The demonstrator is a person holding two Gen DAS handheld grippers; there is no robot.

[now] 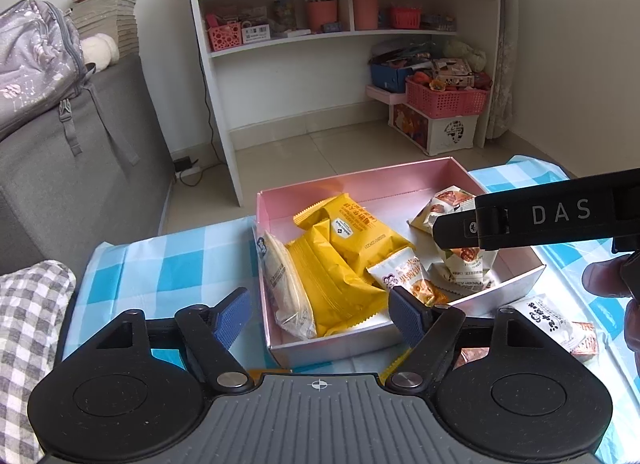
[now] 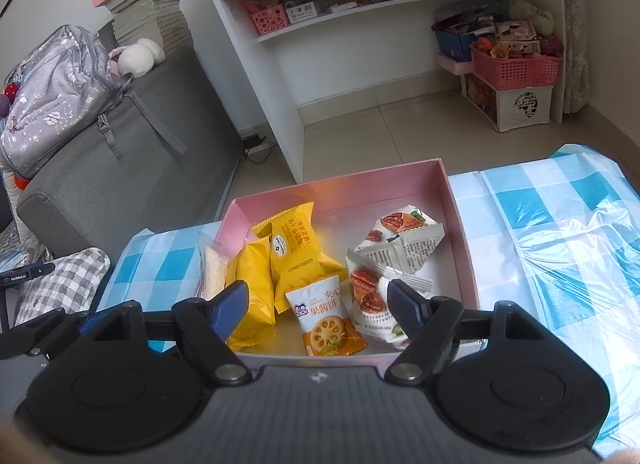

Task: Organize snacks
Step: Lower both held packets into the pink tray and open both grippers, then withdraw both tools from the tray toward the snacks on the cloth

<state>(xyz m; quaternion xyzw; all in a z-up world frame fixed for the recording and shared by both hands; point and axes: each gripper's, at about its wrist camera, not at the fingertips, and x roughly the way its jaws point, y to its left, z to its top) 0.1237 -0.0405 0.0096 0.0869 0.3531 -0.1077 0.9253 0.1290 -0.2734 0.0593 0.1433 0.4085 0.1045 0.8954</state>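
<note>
Six snack packets (image 2: pixel 296 260) lie gathered in the pink box (image 2: pixel 460 232) on the checked worktop (image 2: pixel 560 223); one packet (image 1: pixel 556 320) remains outside. Left gripper (image 1: pixel 320 312) and right gripper (image 2: pixel 316 304): jaws spread, empty, apparently after release.

- You worked in a room with plain pale walls (image 1: pixel 560 43) and a floor of large beige tiles (image 1: pixel 320 151).
- A white shelf unit (image 1: pixel 280 47) stood against the far wall, with pink baskets and cups on its shelves.
- At your left stood a grey sofa (image 2: pixel 132 151), with a grey patterned bag (image 2: pixel 56 95) lying on it.
- A stack of books (image 1: pixel 108 7) rose behind the sofa.
- Soft daylight filled the room.
</note>
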